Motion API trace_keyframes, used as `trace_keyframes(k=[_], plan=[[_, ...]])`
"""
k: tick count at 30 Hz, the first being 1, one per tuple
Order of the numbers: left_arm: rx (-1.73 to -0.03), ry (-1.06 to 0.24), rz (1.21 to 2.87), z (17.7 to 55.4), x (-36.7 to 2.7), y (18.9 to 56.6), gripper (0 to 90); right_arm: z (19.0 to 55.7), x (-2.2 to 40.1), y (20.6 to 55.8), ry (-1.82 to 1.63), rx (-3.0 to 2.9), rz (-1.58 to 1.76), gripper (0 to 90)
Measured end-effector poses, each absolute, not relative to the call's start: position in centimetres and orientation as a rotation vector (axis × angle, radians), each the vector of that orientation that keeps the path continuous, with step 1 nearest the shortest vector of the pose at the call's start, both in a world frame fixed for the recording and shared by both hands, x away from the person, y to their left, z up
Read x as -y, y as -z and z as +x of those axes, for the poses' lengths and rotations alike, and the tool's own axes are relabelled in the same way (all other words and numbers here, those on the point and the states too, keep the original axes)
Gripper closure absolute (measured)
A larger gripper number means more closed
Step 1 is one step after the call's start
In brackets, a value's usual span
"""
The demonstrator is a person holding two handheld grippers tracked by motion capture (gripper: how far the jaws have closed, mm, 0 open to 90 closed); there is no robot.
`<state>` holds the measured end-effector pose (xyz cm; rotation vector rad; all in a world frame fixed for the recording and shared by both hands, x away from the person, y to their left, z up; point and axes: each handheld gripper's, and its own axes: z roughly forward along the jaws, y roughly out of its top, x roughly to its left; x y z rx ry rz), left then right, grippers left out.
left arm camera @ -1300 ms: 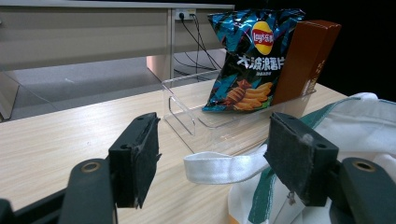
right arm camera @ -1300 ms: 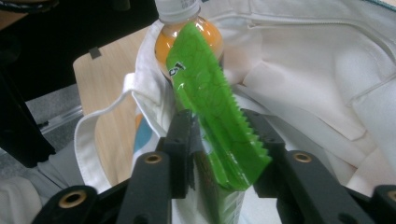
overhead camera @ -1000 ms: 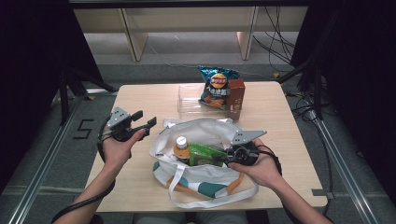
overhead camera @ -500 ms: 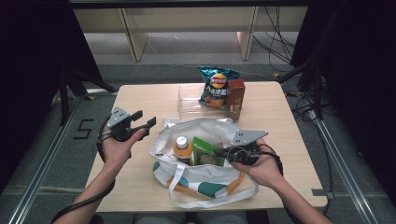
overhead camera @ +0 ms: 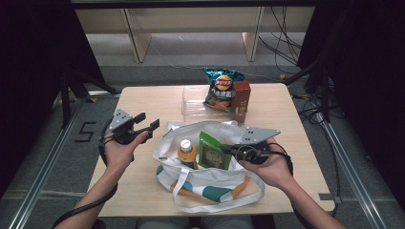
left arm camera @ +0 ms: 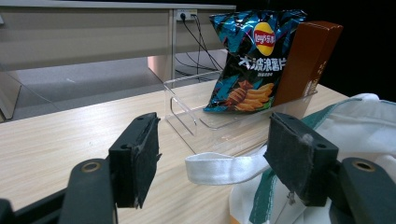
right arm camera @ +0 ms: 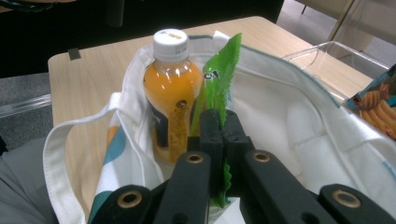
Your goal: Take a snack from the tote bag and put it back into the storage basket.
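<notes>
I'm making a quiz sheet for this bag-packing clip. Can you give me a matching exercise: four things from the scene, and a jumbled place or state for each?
Things:
1. green snack packet
2. orange juice bottle
3. Lay's chip bag
4. left gripper

Places or states:
A. leans in the clear tray beside the brown box
B. open, holding nothing
C. pinched by the right gripper
D. upright inside the white tote bag, white cap on

Pairs: 1-C, 2-D, 3-A, 4-B
</notes>
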<state>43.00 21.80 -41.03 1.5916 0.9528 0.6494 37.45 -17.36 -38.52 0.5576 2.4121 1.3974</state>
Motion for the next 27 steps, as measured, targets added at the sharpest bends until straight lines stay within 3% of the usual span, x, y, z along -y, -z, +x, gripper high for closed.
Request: trace_keyframes(k=[27], plan=[[-0.948, -0.647, 1.594, 42.9, -21.6, 41.1, 33.7, 38.1, 18.4, 35.6, -1.446, -2.254, 0.545, 90.0]])
